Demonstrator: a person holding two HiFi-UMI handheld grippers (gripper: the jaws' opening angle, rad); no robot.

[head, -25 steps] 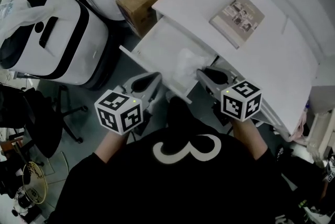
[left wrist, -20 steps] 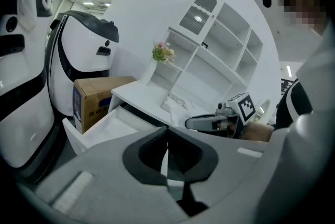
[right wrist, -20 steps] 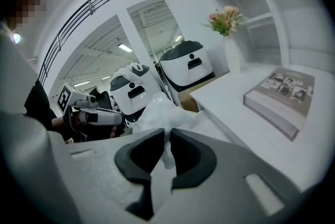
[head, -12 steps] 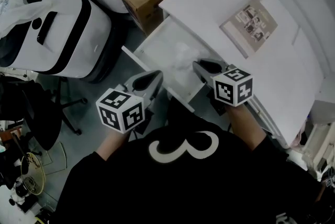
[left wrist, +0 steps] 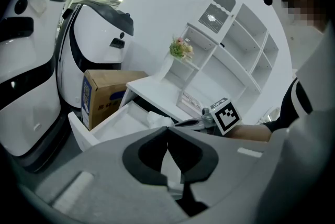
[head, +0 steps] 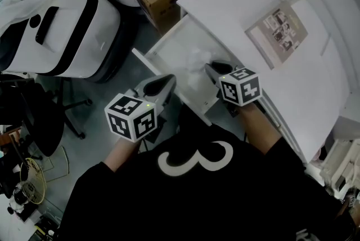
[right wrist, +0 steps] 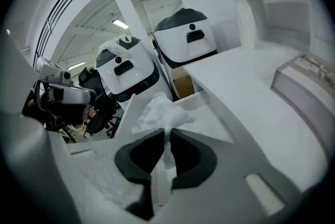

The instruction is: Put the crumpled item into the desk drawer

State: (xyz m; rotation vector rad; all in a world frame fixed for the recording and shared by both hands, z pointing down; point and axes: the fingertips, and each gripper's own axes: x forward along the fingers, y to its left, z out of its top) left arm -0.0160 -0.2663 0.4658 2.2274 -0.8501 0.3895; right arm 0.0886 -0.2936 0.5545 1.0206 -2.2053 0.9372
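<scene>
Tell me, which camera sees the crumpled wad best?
The right gripper view: the wad sits big and centred, pinched by the right gripper. The head view shows it small and pale above the open drawer. The left gripper view catches only a white bit by the drawer.

The left claw (left wrist: 167,129), jaws together, faces the open drawer (left wrist: 116,121).

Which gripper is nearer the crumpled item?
Right. The right gripper has its jaws shut on the crumpled item over the open drawer; the left gripper sits outside the drawer's front, apart from it.
</scene>
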